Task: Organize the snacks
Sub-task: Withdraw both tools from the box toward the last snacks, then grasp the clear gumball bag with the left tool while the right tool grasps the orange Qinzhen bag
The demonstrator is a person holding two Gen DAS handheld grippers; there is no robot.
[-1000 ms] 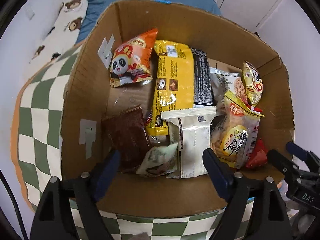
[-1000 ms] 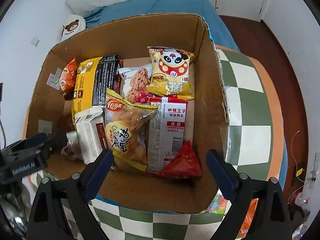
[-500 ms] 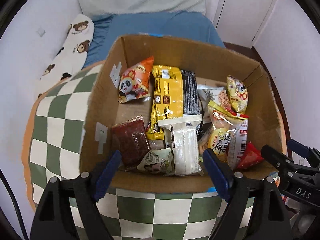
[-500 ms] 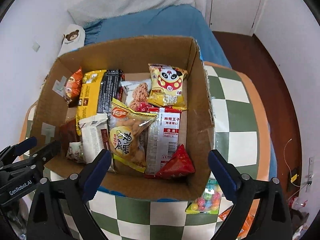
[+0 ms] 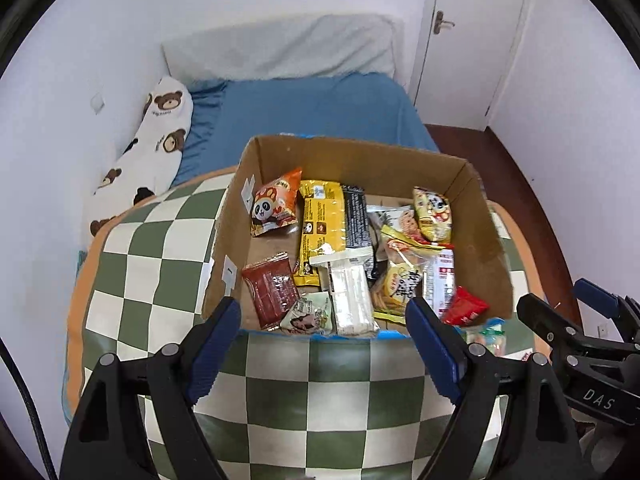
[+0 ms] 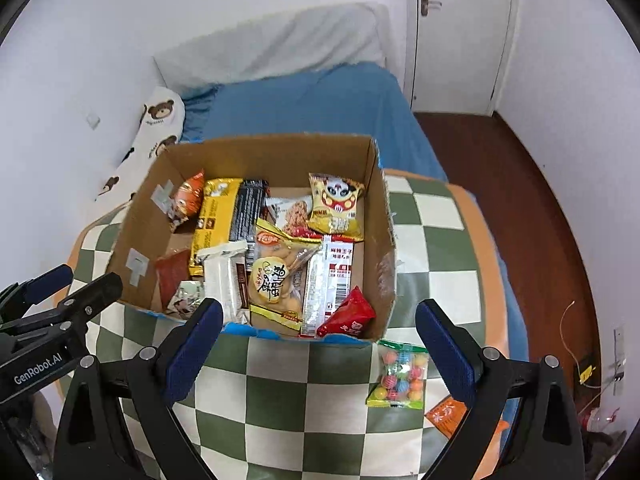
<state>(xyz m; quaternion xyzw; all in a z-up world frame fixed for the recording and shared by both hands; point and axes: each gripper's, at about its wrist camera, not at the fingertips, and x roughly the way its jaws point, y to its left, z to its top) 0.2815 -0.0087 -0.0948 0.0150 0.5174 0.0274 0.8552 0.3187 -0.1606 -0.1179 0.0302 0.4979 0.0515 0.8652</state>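
An open cardboard box stands on a green-and-white checked table and holds several snack packets, among them a yellow bag, a red triangular packet and an orange panda bag. A clear bag of coloured candy balls and an orange packet lie on the table right of the box's near corner. My left gripper and my right gripper are both open and empty, held back from the box's near wall.
A bed with a blue sheet and a bear-print pillow lies beyond the table. A white door and dark wood floor are to the right. The other gripper shows at each view's edge.
Both grippers have pulled back and up from over the box; the box looks smaller and the table in front of it, with the candy bag, has come into view.
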